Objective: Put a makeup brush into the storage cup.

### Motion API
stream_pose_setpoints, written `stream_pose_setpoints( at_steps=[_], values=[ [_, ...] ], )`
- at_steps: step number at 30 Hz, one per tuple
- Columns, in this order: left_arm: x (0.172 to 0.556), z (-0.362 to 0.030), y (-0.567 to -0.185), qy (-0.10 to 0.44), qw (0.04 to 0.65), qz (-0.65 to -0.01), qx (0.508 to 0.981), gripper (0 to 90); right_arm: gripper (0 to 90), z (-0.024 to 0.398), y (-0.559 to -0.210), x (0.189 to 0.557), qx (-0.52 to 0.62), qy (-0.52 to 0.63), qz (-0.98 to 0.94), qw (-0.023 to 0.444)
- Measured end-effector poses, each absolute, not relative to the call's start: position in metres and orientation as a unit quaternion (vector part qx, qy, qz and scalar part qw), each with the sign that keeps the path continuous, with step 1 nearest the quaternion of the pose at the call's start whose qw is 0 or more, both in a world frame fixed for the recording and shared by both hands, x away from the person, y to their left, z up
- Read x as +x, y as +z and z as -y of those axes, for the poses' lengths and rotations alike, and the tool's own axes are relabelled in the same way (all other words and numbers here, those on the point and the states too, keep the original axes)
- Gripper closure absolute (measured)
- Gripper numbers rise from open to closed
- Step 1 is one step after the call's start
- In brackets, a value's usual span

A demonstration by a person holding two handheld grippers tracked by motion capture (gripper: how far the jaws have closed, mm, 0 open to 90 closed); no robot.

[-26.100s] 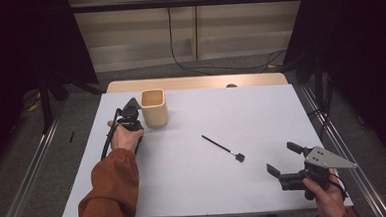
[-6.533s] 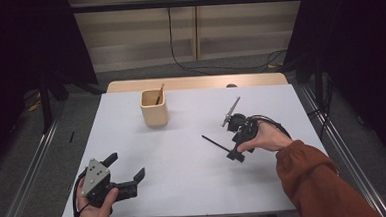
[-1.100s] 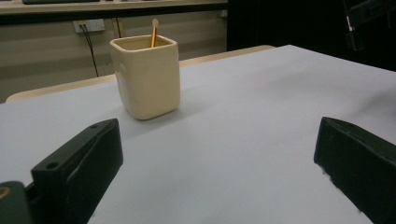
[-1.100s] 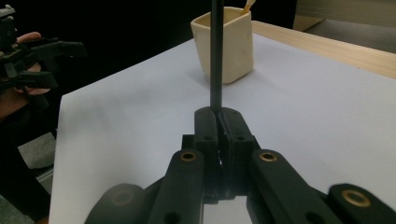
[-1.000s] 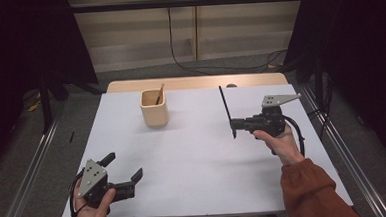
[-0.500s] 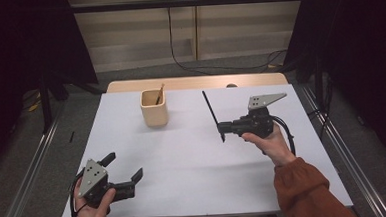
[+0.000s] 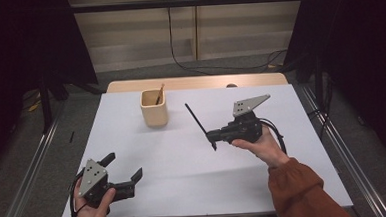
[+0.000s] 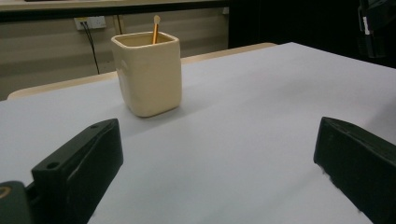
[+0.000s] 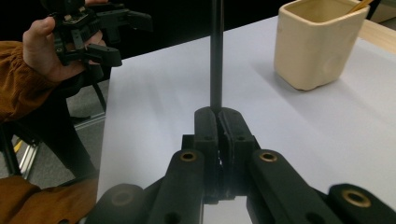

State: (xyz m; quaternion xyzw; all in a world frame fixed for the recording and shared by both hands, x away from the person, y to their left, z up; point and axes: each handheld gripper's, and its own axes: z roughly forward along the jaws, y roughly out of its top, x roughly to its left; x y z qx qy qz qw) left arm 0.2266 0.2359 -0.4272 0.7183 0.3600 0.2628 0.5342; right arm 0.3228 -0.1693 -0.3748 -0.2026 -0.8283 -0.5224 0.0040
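A cream square cup (image 7: 154, 108) stands at the back left of the white table sheet (image 7: 195, 188), with an orange stick (image 7: 159, 94) leaning inside it. My right gripper (image 7: 212, 136) hovers over the middle right, shut on a thin black pen (image 7: 197, 122) that rises up and to the left toward the cup. The right gripper view shows the closed pads (image 9: 219, 122) pinching the pen (image 9: 215, 56), the cup (image 9: 319, 42) ahead on the right. My left gripper (image 7: 124, 173) rests open near the front left edge. Its black fingers (image 8: 79, 163) frame the cup (image 8: 148, 74) far ahead.
A wooden table edge (image 7: 199, 82) shows beyond the white sheet. Metal rails (image 7: 343, 145) run along both sides of the table. A black cable (image 7: 189, 68) lies on the floor behind.
My right gripper has carried the pen leftward across the table, closer to the cup, with the pen tilting more to the left. The left gripper stayed put.
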Motion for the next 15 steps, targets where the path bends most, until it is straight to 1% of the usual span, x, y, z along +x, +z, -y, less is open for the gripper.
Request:
stream_pose_setpoints(
  at_steps=[9, 15],
  values=[
    [0.227, -0.236, -0.427, 0.262, 0.534, -0.362, 0.718, 1.4, 86.0, 0.151, -0.370, 0.326, -0.176, -0.480, 0.859, 0.026],
    [0.227, -0.236, -0.427, 0.262, 0.534, -0.362, 0.718, 1.4, 86.0, 0.137, -0.370, 0.324, -0.150, -0.444, 0.883, 0.027]
  ],
)
